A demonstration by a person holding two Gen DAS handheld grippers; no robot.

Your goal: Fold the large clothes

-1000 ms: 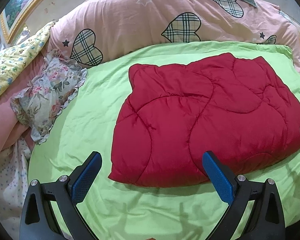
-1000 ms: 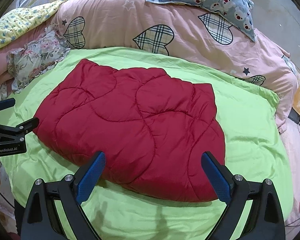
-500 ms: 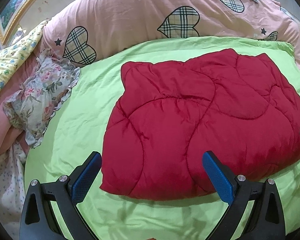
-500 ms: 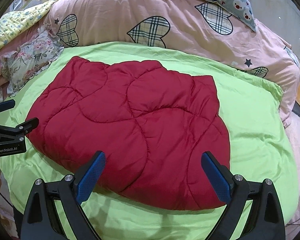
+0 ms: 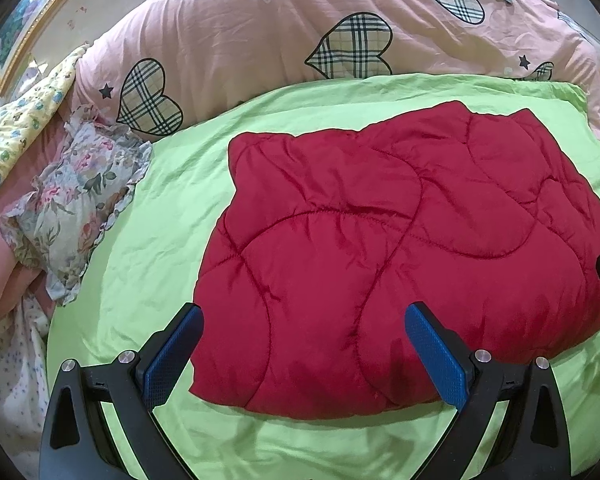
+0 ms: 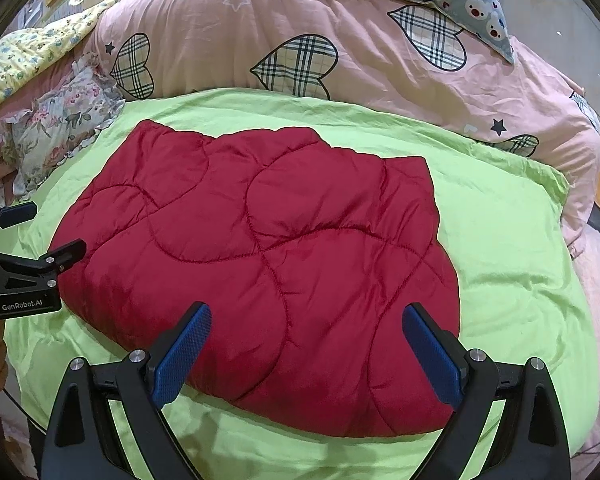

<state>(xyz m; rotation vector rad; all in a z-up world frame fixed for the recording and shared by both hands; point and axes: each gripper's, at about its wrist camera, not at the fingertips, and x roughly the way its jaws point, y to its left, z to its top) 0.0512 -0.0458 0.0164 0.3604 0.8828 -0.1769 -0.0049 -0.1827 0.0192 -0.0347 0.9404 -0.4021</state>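
Reading "GenRobot.AI", the left gripper [image 6: 28, 236] and right gripper [image 6: 306, 344] hover jaws apart over the red quilted garment [image 6: 268, 264].

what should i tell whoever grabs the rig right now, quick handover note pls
Left gripper: open, empty, hovering at the near left edge of the red quilted garment.
Right gripper: open, empty, hovering at the near right edge of it.
The garment lies as a flat bundle on the green sheet, in front of the pink heart-print duvet; a floral pillow is off to the left.
Done: it looks at least partly folded.
Left: probably grip the near edge and fold again, or smooth it.
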